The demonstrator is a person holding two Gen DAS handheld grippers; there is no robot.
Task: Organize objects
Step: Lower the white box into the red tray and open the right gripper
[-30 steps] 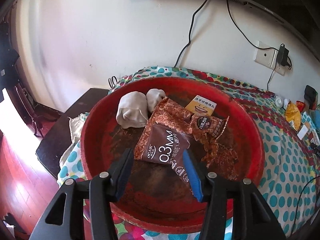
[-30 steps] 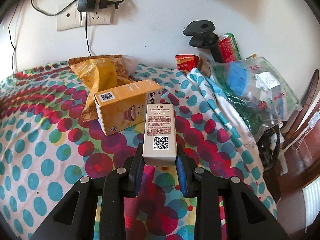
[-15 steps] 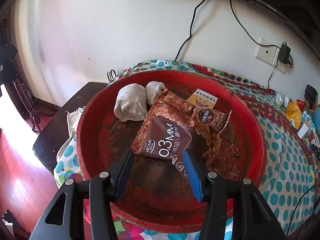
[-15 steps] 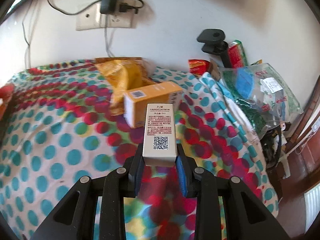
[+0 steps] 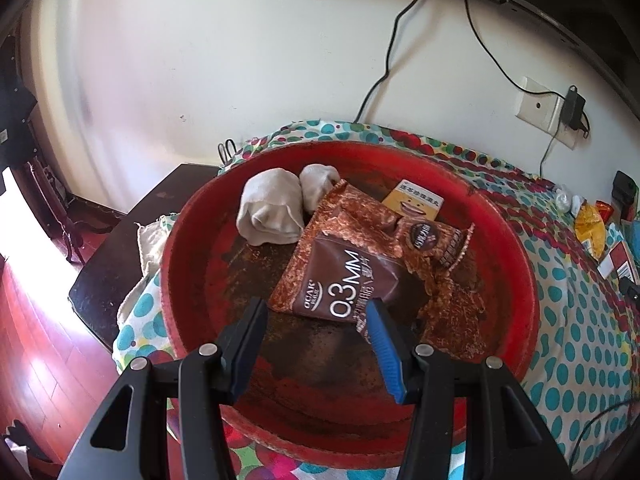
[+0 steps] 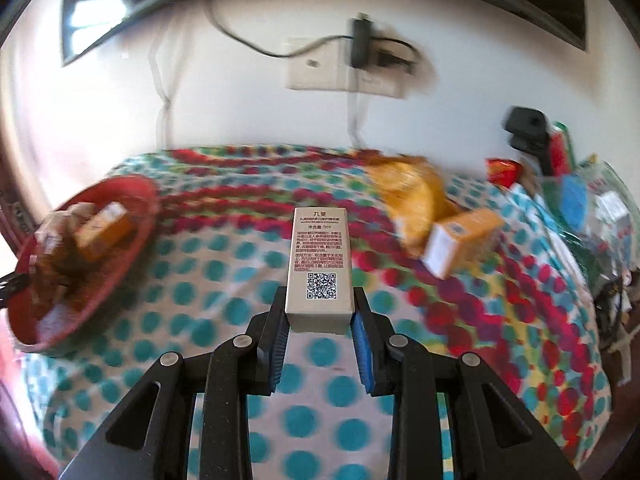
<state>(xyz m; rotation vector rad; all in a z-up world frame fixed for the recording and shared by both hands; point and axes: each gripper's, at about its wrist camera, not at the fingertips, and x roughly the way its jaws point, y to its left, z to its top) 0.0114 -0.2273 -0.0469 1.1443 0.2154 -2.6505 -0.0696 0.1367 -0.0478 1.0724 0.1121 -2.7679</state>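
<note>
1. The right gripper (image 6: 320,316) is clamped on a slim beige carton (image 6: 320,264) with a printed code facing up; the carton sticks forward from between the pads, lifted clear of the dotted tablecloth (image 6: 224,368).
2. A second ago this view faced the table's right end, with the orange box (image 6: 460,244) just ahead of the carton. Now the view has swung leftward, the orange box and yellow snack bag (image 6: 412,196) sit off to the right, and the red basin (image 6: 92,248) has come into sight near the table's left edge. The background is blurred.
3. My reading: the carton is on its way to the basin, with the middle of the table yet to cross.
4. The left gripper (image 5: 316,340) has not shifted; its jaws stand apart, holding nothing, above the near rim of the basin.
5. Farther in, the basin already holds a brown snack packet (image 5: 344,280), rolled pale socks (image 5: 272,212) and another small orange box (image 5: 412,204) at the far side.
</note>
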